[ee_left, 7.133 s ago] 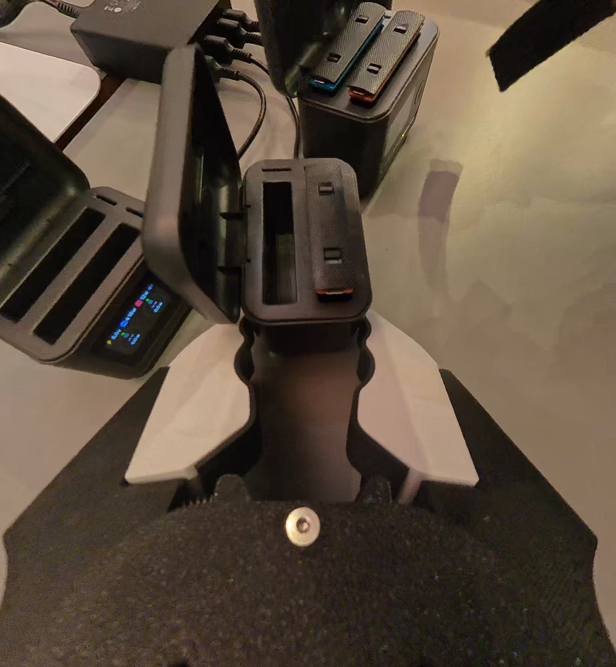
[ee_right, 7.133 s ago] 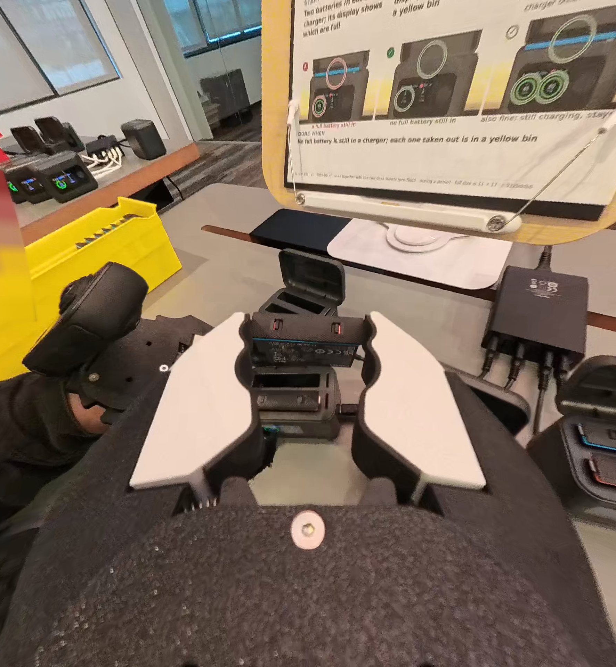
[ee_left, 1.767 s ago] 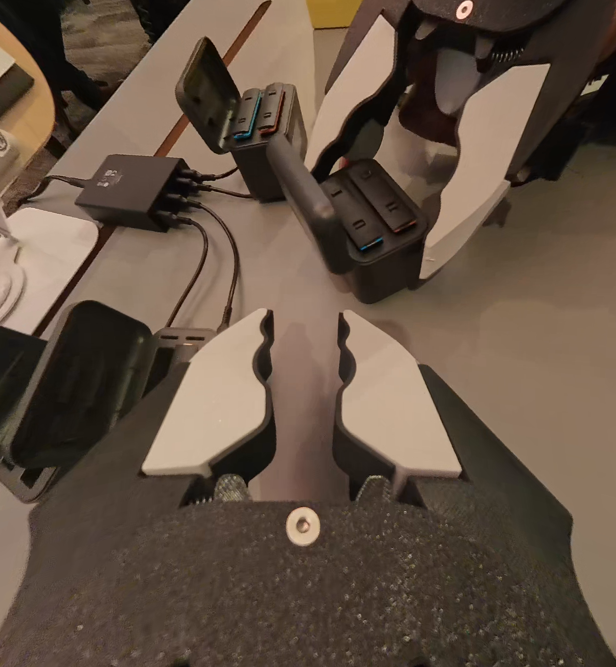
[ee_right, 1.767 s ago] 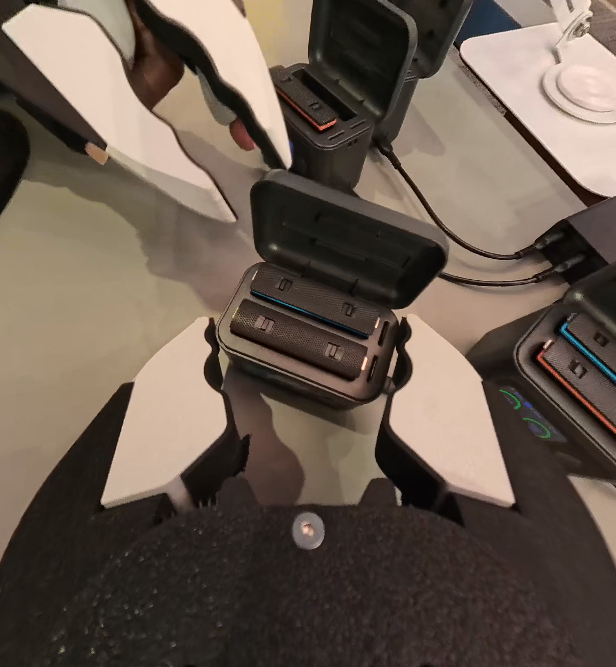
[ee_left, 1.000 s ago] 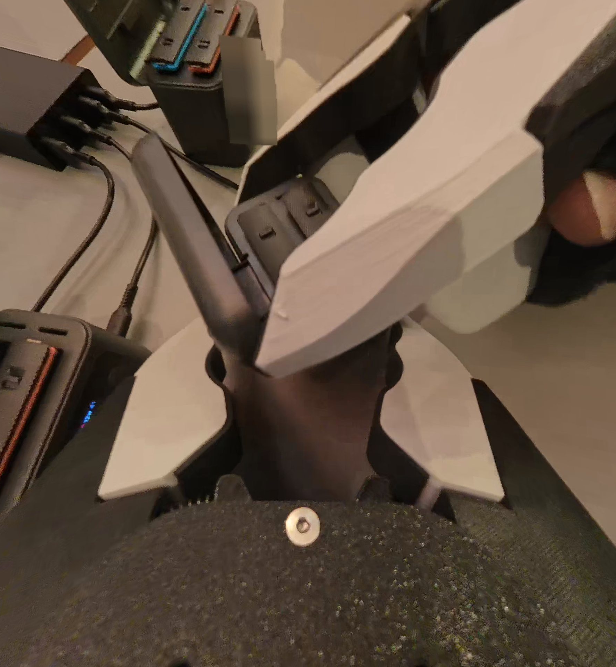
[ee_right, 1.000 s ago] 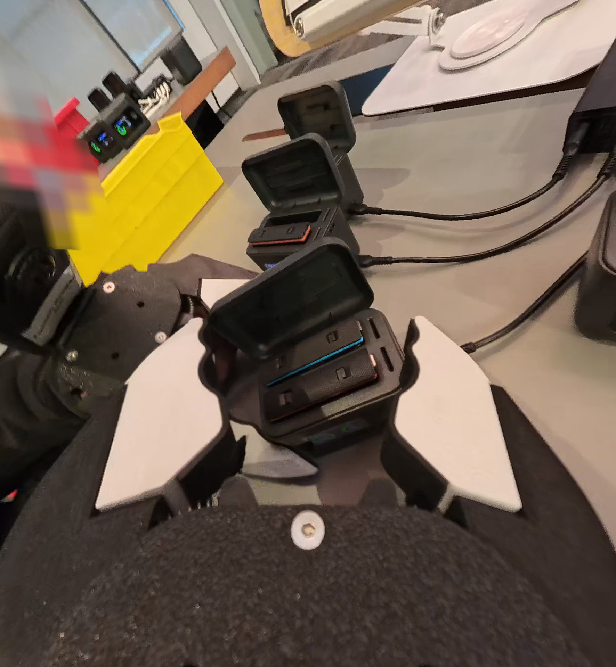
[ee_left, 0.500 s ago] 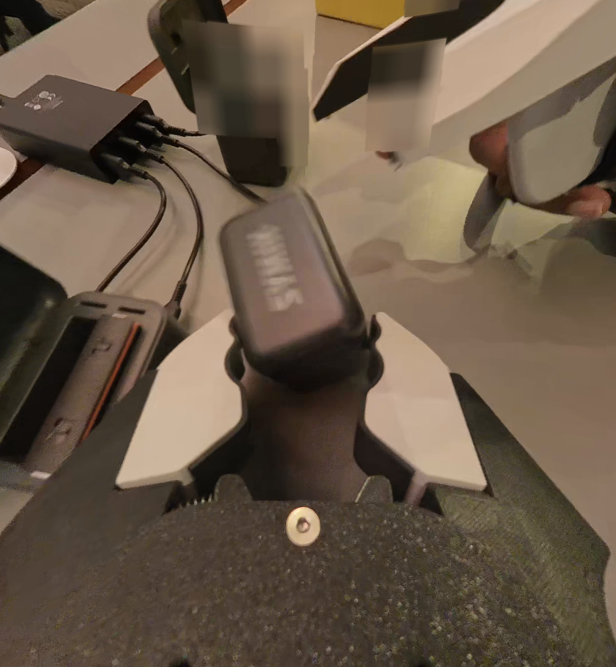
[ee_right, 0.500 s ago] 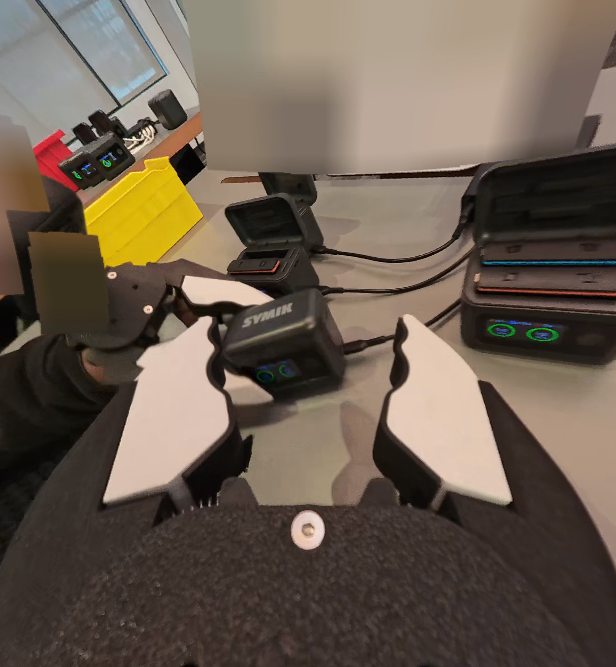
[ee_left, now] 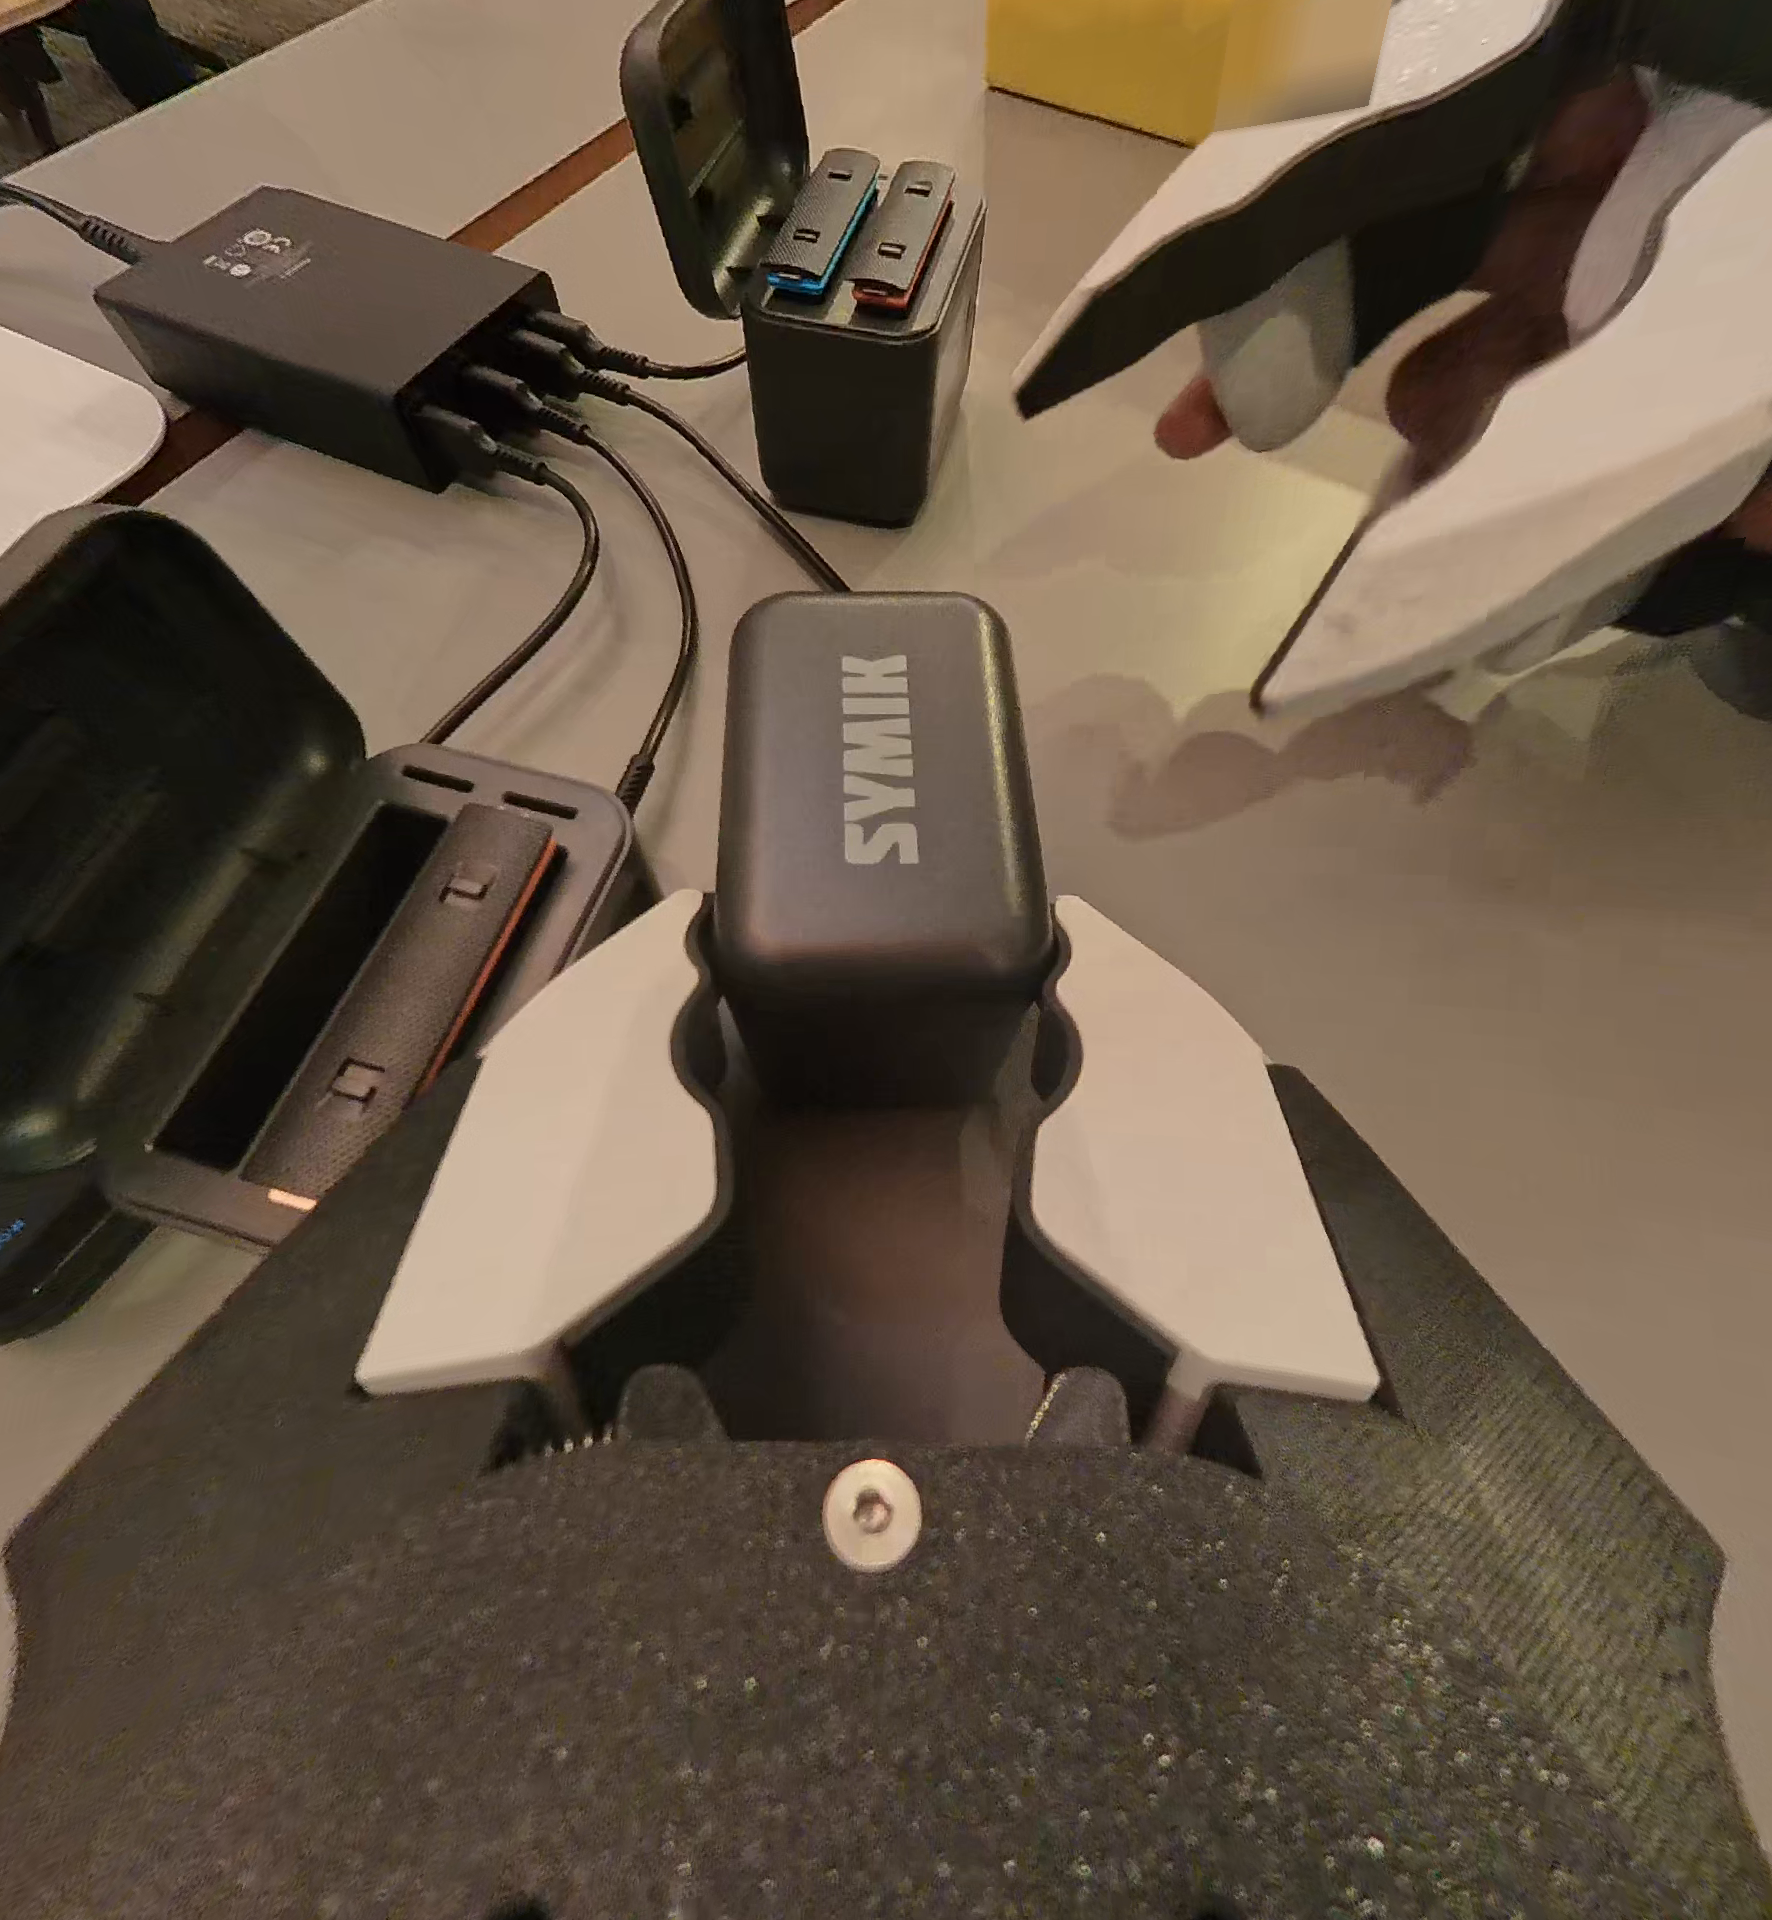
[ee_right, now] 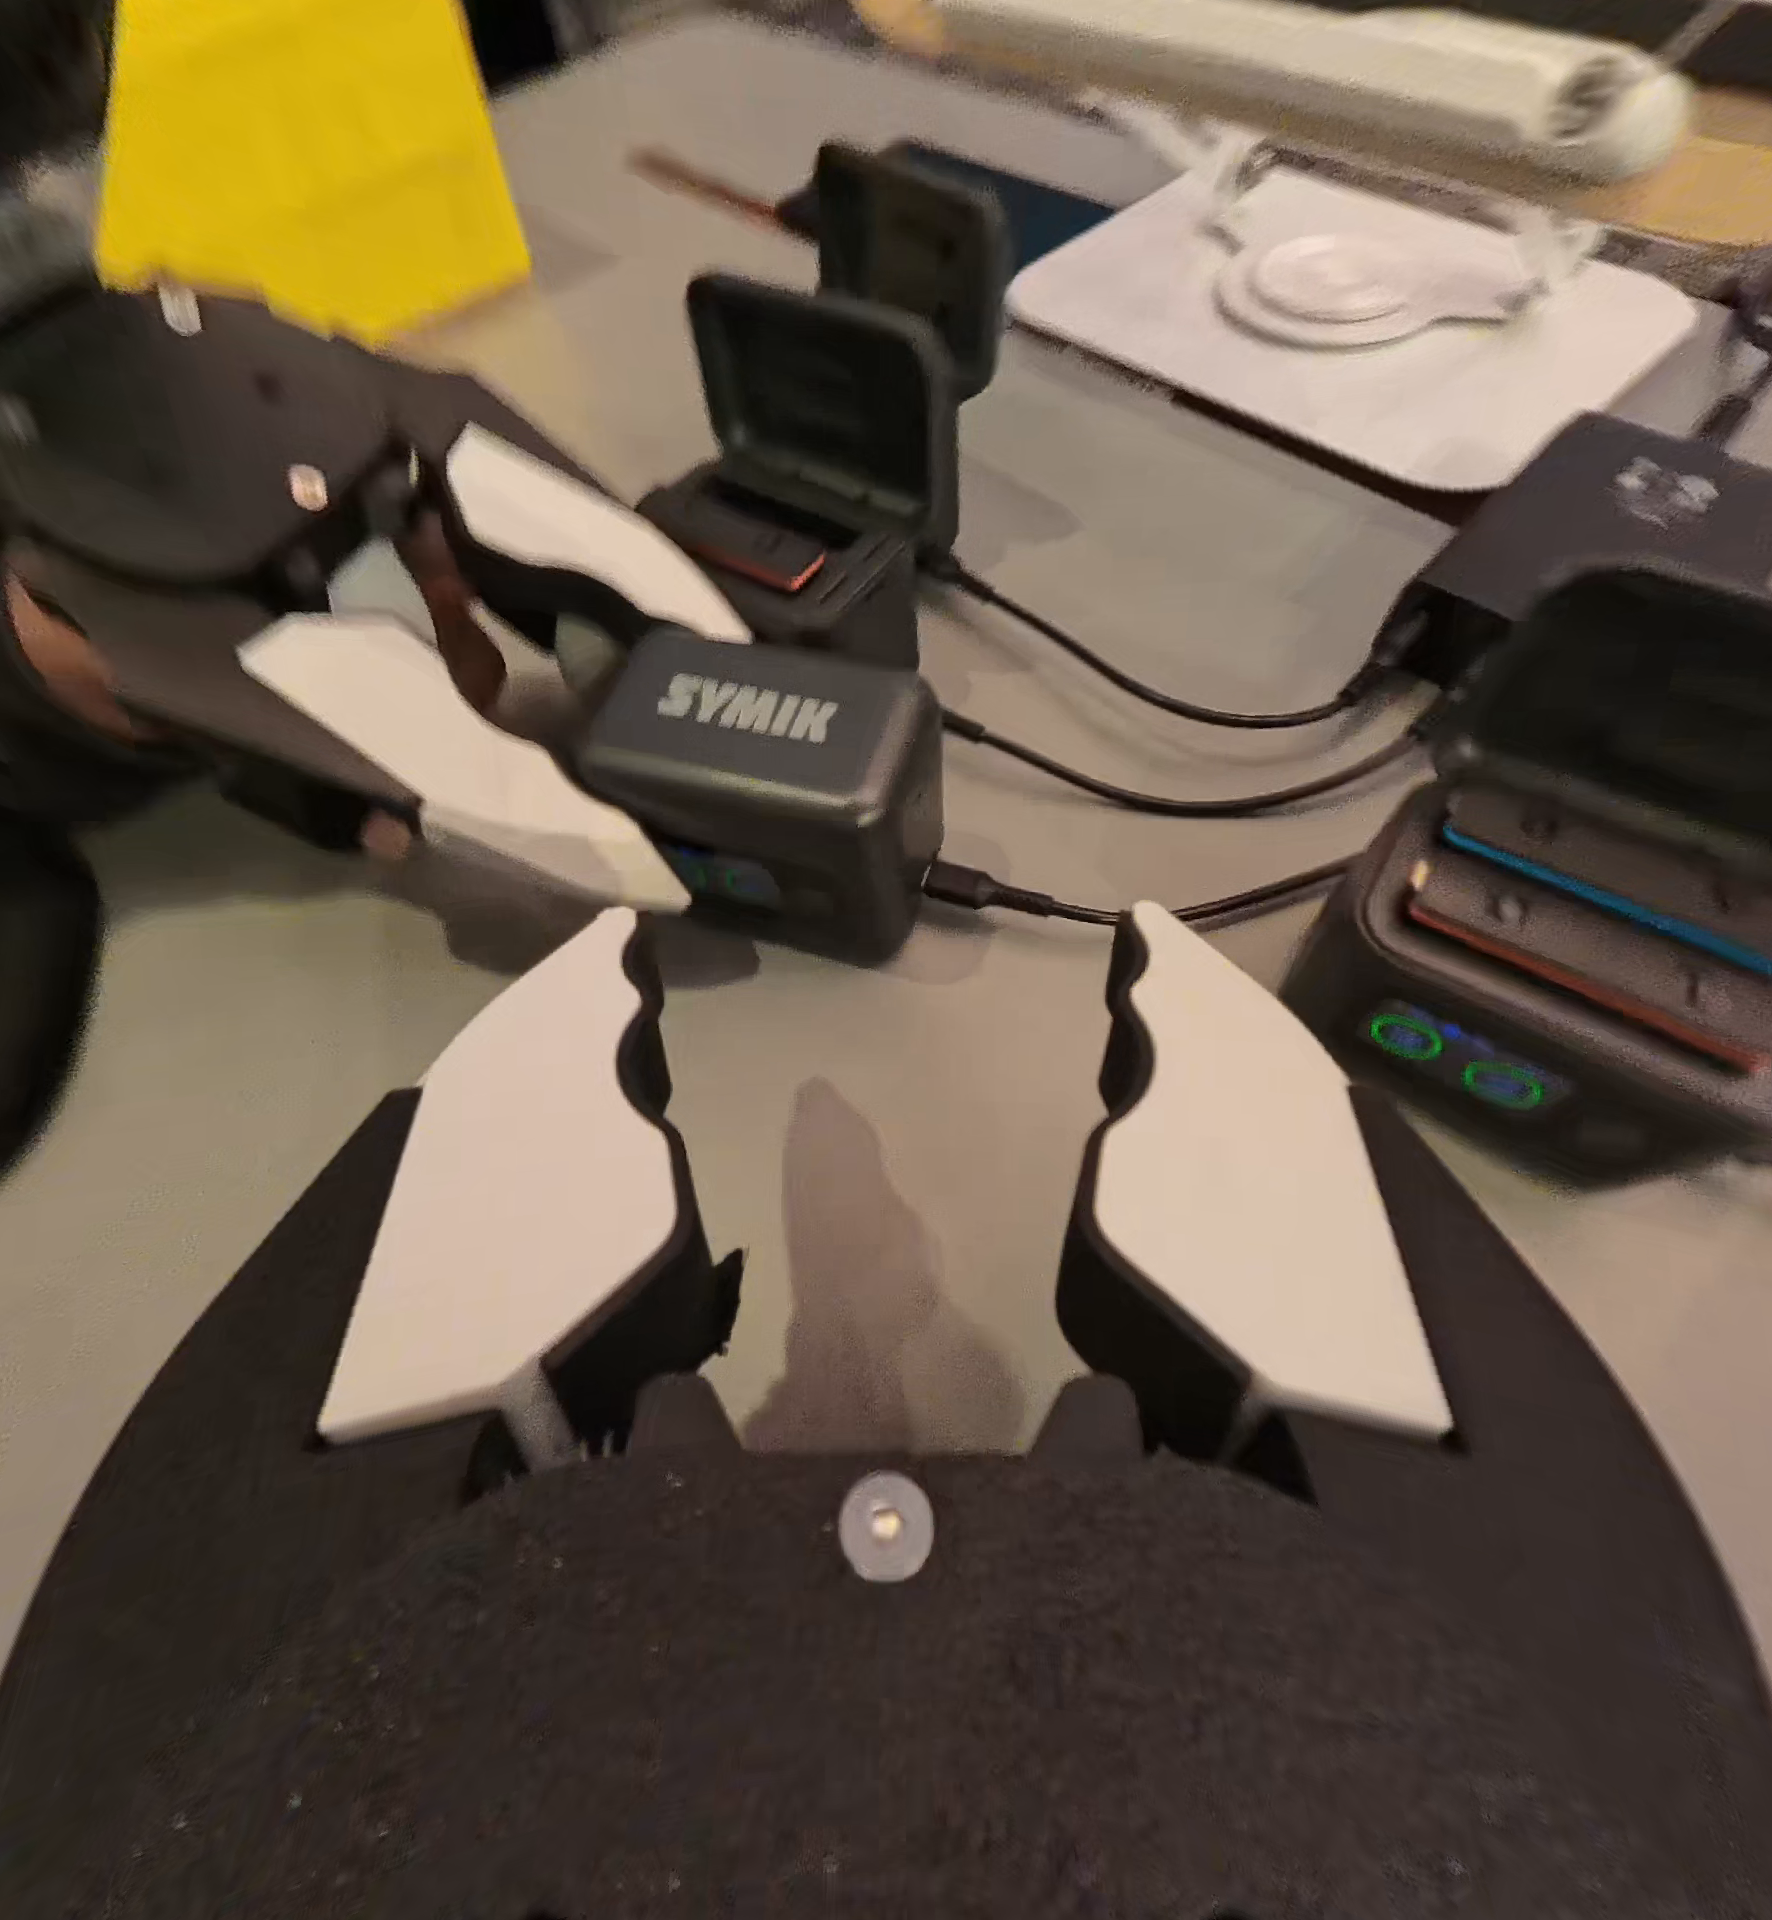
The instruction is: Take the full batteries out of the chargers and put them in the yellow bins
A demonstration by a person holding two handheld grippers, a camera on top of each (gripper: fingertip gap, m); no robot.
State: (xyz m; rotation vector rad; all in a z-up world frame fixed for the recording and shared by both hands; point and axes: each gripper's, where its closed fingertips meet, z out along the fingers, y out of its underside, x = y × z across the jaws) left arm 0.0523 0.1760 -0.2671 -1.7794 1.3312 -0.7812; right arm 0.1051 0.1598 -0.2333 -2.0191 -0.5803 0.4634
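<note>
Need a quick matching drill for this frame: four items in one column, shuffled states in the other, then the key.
Items:
1. closed charger
2. far charger
3. near-left charger
4. right gripper

States:
A. lid up, one battery, one empty slot
B. open, nothing between its fingers
C. lid shut, clamped by the left gripper
D. lid up, two batteries, one blue-edged, one orange-edged

Pairs: 1-C, 2-D, 3-A, 4-B

Black, grainy-bodied left gripper point(ee_left: 877, 935) and right gripper point(ee_right: 882, 935): pale grey wavy-edged fingers point(ee_left: 570, 1143), one silver screw point(ee_left: 869, 1512) each.
</note>
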